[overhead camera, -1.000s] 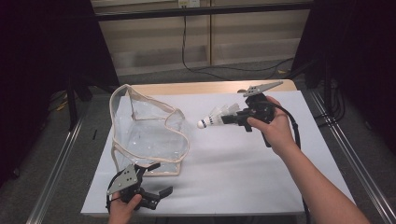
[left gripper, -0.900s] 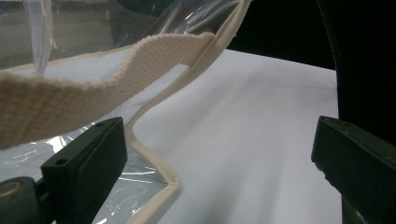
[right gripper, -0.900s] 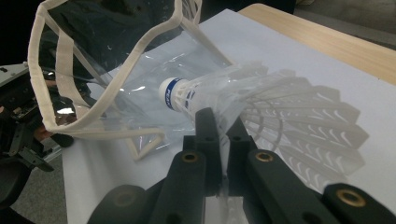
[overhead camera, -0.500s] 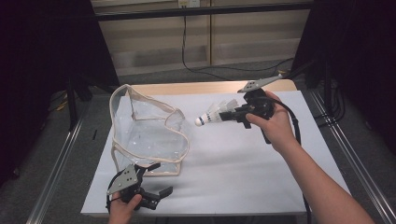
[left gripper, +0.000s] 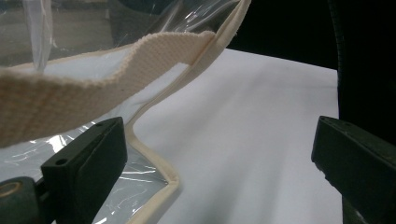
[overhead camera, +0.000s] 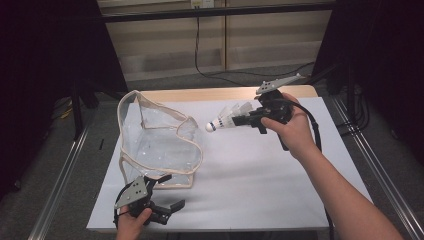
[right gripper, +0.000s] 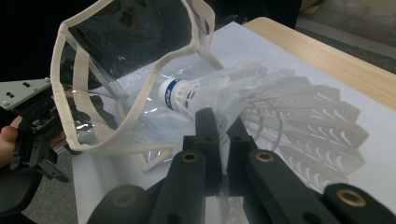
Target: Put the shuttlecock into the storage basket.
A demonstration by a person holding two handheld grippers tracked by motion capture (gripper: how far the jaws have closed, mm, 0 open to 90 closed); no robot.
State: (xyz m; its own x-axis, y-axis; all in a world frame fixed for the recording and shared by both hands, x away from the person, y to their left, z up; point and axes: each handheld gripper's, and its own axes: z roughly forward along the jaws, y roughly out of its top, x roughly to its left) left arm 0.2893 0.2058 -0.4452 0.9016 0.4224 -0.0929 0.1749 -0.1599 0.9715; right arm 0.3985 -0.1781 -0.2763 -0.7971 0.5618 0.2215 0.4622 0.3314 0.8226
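A white shuttlecock (overhead camera: pixel 226 119) hangs in the air over the table, cork tip pointing left toward a clear plastic bag (overhead camera: pixel 159 141) with cream trim. My right gripper (overhead camera: pixel 243 120) is shut on the feather skirt of the shuttlecock (right gripper: pixel 261 98); the jaws pinch the feathers. The bag (right gripper: pixel 126 88) stands open-mouthed on the white sheet, left of the shuttlecock. My left gripper (overhead camera: pixel 167 192) sits at the table's front left edge, open, just in front of the bag's near corner. In the left gripper view the bag's cream strap (left gripper: pixel 93 88) crosses above the wide-apart jaws, nothing between them.
A white sheet (overhead camera: pixel 260 175) covers the wooden table (overhead camera: pixel 220 93). Metal rails run along both sides of the table. Dark curtains and a cable on the floor lie beyond the far edge.
My right gripper has lifted the shuttlecock a little higher above the table. The left gripper and the bag have stayed put.
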